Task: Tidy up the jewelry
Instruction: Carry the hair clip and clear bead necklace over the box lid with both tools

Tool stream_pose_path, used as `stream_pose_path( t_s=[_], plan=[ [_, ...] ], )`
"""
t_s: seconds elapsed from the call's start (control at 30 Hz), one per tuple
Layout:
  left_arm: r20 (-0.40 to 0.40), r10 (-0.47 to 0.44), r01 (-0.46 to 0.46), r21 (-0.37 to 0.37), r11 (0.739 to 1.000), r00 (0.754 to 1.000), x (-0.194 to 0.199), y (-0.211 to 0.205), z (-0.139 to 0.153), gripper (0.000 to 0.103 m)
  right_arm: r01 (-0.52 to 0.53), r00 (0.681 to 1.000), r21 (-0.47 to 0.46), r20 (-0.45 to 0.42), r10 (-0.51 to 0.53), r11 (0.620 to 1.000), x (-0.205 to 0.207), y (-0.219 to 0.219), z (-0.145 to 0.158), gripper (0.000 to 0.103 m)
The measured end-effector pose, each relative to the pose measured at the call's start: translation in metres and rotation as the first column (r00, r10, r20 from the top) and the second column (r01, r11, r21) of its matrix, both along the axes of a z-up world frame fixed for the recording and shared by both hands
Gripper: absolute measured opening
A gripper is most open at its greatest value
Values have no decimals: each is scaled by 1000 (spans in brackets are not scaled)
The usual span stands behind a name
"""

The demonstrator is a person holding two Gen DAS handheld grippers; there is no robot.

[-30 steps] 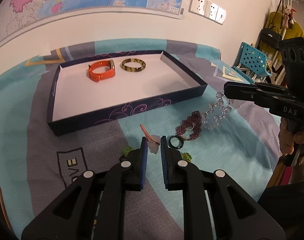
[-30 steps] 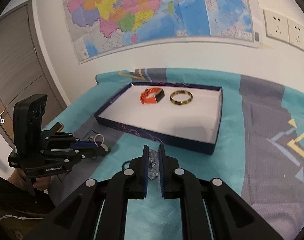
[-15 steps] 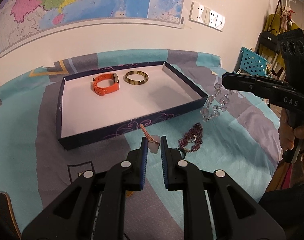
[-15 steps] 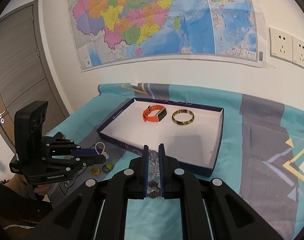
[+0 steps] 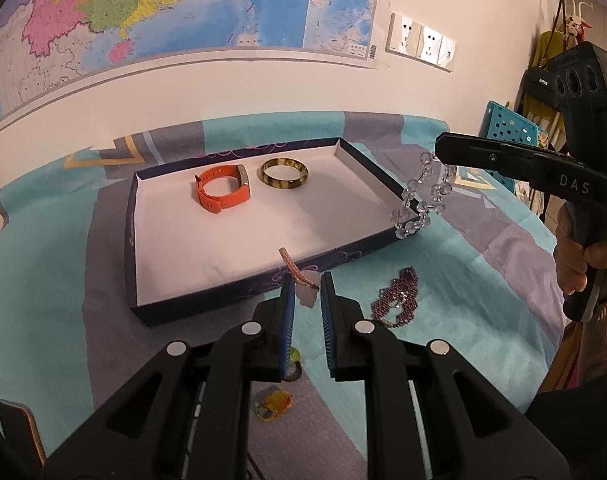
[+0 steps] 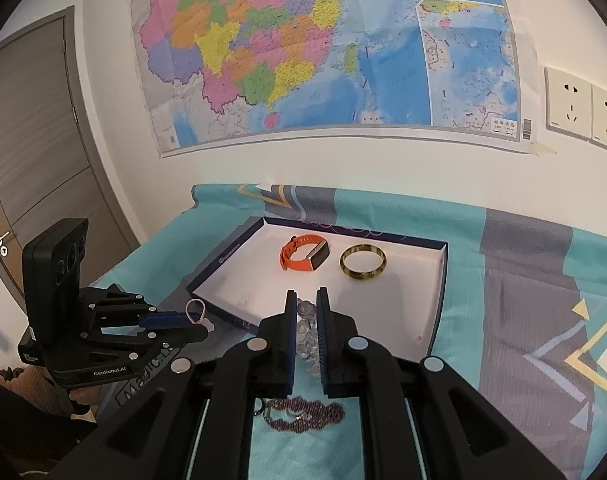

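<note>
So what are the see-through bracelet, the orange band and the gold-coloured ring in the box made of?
Clear bead bracelet: probably glass or acrylic; the beads are transparent, faceted and glinting.
Orange band: looks like matte silicone or rubber, with punched strap holes and a small metallic-edged module.
Bangle: glossy and rigid, mottled yellow-brown; could be resin, horn or polished stone.
Box: seemingly printed cardboard with a white lining.

Right gripper (image 6: pixel 304 308): I've got it closed on the clear bead bracelet (image 6: pixel 308 340), beads bunched between the pads.
Tray (image 6: pixel 439 300): just ahead of my fingertips, orange watch band (image 6: pixel 303 258) and gold bangle (image 6: pixel 363 268) side by side inside.
Left gripper (image 6: pixel 193 318): off to my left, pinching a small pink loop (image 6: pixel 197 310).
Purple bead bracelet (image 6: pixel 303 414): lying on the cloth (image 6: pixel 523 320) below my fingers.
</note>
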State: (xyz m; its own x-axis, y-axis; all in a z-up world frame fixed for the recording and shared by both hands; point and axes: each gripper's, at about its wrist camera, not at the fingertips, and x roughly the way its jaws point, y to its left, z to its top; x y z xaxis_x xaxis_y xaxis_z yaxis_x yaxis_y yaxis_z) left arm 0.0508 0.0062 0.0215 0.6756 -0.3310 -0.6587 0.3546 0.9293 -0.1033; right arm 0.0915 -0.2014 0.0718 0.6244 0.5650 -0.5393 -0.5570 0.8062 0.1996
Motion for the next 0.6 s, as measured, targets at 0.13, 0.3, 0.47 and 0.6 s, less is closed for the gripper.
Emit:
stream_pose_path(
  t_s=[0.13, 0.3, 0.47, 0.6],
  plan=[
    [4, 0, 0, -1, 1000, 1000, 4, 2, 3, 14, 0, 1000, 1, 1, 0, 1000, 6, 3, 2, 8],
    [10, 2, -3, 6, 1000, 1000, 10, 3, 5, 14, 0, 1000, 6, -3, 0, 1000, 14, 6, 3, 8],
    [15, 3, -3, 12, 1000, 1000, 16, 4, 7, 14, 1, 1000, 4, -13, -1, 1000, 26, 12, 2, 8],
    [16, 4, -5, 20, 1000, 1000, 24, 4, 7, 14, 4, 1000, 7, -18, -3, 1000, 34, 15, 1, 8]
  ],
)
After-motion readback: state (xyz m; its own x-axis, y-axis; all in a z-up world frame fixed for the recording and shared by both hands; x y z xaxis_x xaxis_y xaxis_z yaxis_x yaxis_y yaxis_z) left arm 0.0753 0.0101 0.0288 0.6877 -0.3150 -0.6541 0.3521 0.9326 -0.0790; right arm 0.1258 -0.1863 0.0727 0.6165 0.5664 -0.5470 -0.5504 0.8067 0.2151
